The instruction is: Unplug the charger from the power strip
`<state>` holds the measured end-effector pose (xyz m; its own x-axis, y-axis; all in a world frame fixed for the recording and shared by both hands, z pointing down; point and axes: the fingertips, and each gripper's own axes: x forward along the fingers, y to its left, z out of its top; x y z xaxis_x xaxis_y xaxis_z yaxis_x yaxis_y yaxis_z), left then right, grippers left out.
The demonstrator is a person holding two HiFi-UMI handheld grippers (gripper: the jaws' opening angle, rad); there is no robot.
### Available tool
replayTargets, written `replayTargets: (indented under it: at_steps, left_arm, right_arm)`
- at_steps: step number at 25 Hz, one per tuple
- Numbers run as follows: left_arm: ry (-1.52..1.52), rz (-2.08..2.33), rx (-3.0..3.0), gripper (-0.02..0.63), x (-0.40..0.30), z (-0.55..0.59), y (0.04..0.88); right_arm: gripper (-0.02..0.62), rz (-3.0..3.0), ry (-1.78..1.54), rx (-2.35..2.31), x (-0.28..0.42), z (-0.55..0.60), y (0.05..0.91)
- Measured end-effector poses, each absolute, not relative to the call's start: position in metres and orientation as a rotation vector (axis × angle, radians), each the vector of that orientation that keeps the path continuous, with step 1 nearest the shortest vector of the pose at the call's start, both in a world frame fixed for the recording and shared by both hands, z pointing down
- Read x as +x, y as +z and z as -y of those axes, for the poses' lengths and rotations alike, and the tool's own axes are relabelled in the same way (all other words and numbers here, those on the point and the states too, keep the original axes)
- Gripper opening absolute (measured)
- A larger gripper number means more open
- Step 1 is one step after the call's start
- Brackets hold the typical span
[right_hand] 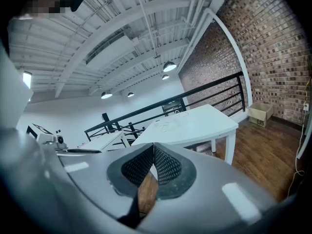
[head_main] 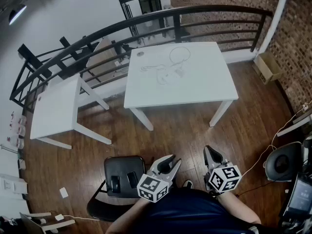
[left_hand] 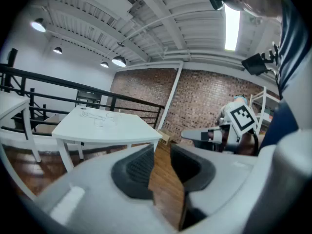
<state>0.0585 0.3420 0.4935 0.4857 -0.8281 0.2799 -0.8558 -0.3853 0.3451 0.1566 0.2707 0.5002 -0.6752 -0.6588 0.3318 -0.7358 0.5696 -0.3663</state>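
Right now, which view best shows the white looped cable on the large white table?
Head view: it looks down on the white looped cable, whole loop visible. Both gripper views catch it from afar, near edge-on, as faint lines.

floor [head_main: 175,130] to table [head_main: 204,89]: open | chair [head_main: 124,165]: left | railing [head_main: 219,7]: seemingly hugs table

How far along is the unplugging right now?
Nothing looks done. The charger gear lies on the white table across the floor, too small to read. In hand: nothing; left tongs open, right tongs shut, both empty. Remaining: everything, meaning walk over, grip it, pull it out.
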Motion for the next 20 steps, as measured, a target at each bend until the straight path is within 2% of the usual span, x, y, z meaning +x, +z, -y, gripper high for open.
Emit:
replayTargets:
  at_steps: [14, 20]
  left_arm:
    - [0.016, 1.383, 2.337, 0.109, -0.060, -0.213, 0.482]
    - [-0.011, 1.424, 2.332, 0.109, -0.094, -0.162, 0.473]
  right_arm:
    - [0.012, 2.579, 0.665, 1.188, 0.044, -0.150, 0.492]
    - [0.012, 2.560, 0.587, 1.199, 0.025, -0.101, 0.483]
